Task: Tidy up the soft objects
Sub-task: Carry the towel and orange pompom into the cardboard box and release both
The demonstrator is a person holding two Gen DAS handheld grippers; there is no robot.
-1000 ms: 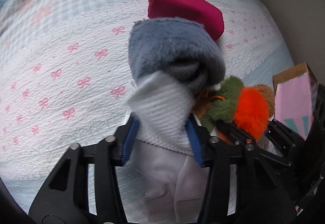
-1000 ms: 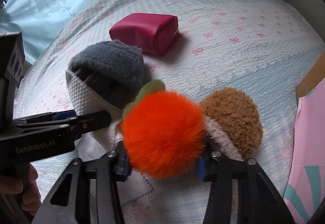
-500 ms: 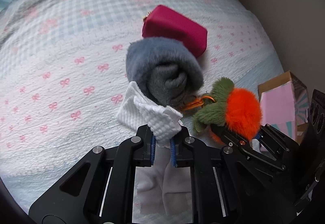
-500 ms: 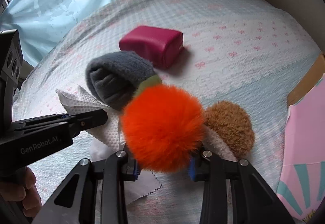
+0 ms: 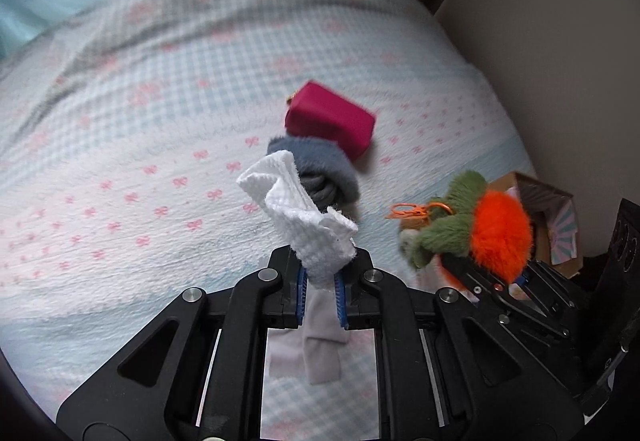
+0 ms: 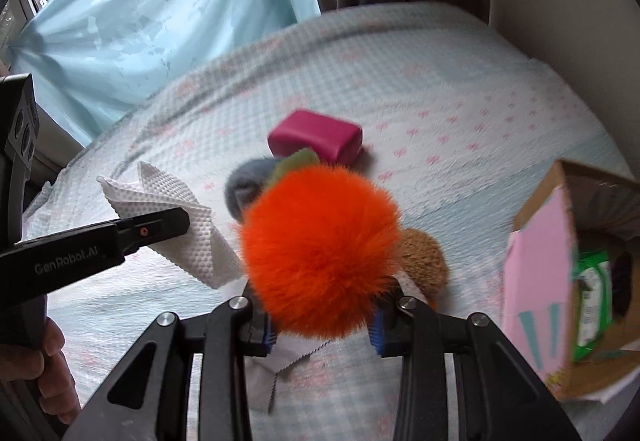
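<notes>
My left gripper (image 5: 321, 291) is shut on a white waffle cloth (image 5: 298, 215) and holds it lifted above the bed; the cloth also shows in the right wrist view (image 6: 176, 217). My right gripper (image 6: 323, 331) is shut on an orange plush pom-pom with a green top (image 6: 320, 253), raised off the bed; it shows in the left wrist view too (image 5: 496, 235). A grey fuzzy roll (image 5: 324, 169) lies on the bedspread below, with a magenta pouch (image 5: 332, 123) behind it. A brown plush ball (image 6: 422, 257) lies on the bed, partly hidden by the pom-pom.
A pink cardboard box (image 6: 560, 273) stands open at the right with a green packet (image 6: 592, 309) inside. A thin white cloth (image 5: 316, 353) lies on the bedspread (image 5: 120, 161) under the left gripper. A blue curtain (image 6: 160, 21) and wall bound the far side.
Both grippers rose and pulled back from the bed with their loads. The white cloth came clear of the grey roll, which stays on the bed.
</notes>
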